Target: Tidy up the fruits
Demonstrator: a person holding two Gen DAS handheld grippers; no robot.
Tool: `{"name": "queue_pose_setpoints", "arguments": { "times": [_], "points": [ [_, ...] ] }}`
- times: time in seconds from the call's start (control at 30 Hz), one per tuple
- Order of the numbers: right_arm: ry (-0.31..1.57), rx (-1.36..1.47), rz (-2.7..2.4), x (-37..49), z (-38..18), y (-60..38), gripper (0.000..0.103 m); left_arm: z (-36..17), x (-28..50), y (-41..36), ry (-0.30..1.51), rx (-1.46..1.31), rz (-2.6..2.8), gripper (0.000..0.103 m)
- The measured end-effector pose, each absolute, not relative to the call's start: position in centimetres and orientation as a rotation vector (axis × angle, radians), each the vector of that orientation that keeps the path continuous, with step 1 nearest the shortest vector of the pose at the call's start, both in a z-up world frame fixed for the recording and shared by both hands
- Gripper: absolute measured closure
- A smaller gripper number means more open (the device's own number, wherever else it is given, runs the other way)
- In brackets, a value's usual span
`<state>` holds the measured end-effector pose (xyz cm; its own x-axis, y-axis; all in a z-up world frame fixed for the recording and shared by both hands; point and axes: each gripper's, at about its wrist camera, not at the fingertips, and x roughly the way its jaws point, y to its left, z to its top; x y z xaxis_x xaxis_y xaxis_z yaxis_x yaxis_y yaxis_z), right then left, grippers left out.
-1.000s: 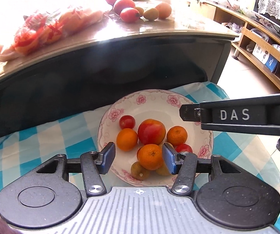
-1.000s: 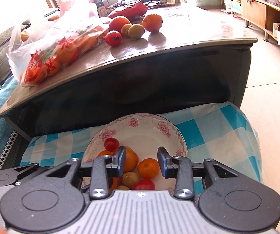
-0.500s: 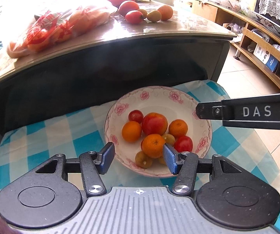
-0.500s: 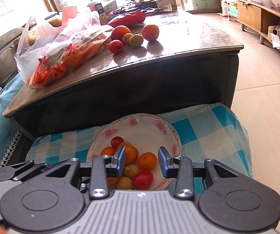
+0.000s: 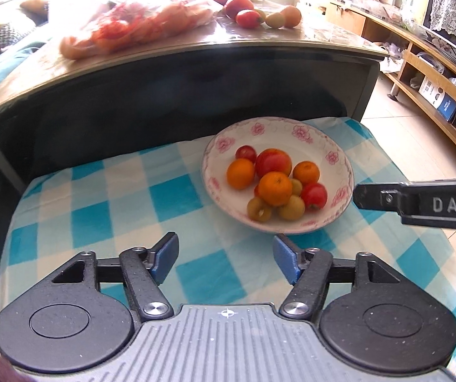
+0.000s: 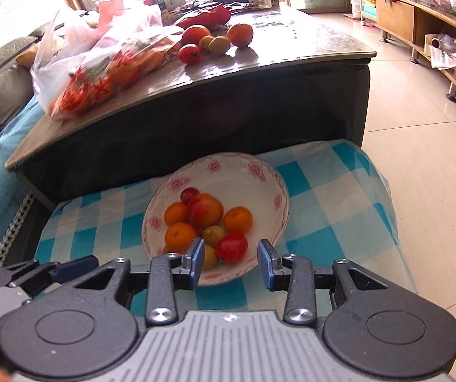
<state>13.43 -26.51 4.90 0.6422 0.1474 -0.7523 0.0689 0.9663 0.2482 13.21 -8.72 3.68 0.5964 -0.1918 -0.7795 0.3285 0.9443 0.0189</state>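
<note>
Left wrist view: my left claw [image 5: 224, 259] has pulled back from the flowered bowl [image 5: 339, 159] and its jaws are opening, nothing between them. The fruits [image 5: 274, 178] stay in the bowl, far right.

Right wrist view: my right claw [image 6: 230, 264], narrowly apart and empty, has also withdrawn; loose fruit [image 6: 215, 43] waits on the far worktop [image 6: 291, 51].

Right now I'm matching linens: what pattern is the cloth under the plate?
Blue-and-white checked cloth, clearest from the left wrist.
</note>
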Motion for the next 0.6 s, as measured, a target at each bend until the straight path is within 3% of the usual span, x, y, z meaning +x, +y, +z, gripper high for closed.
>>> {"name": "queue_pose_setpoints", "arguments": {
  "times": [0.6],
  "points": [
    [0.86, 0.248, 0.051, 4.6, 5.7, -24.7, 0.06, 4.1, 7.2, -7.1, 0.836, 0.168, -0.27, 0.018]
  ]
}}
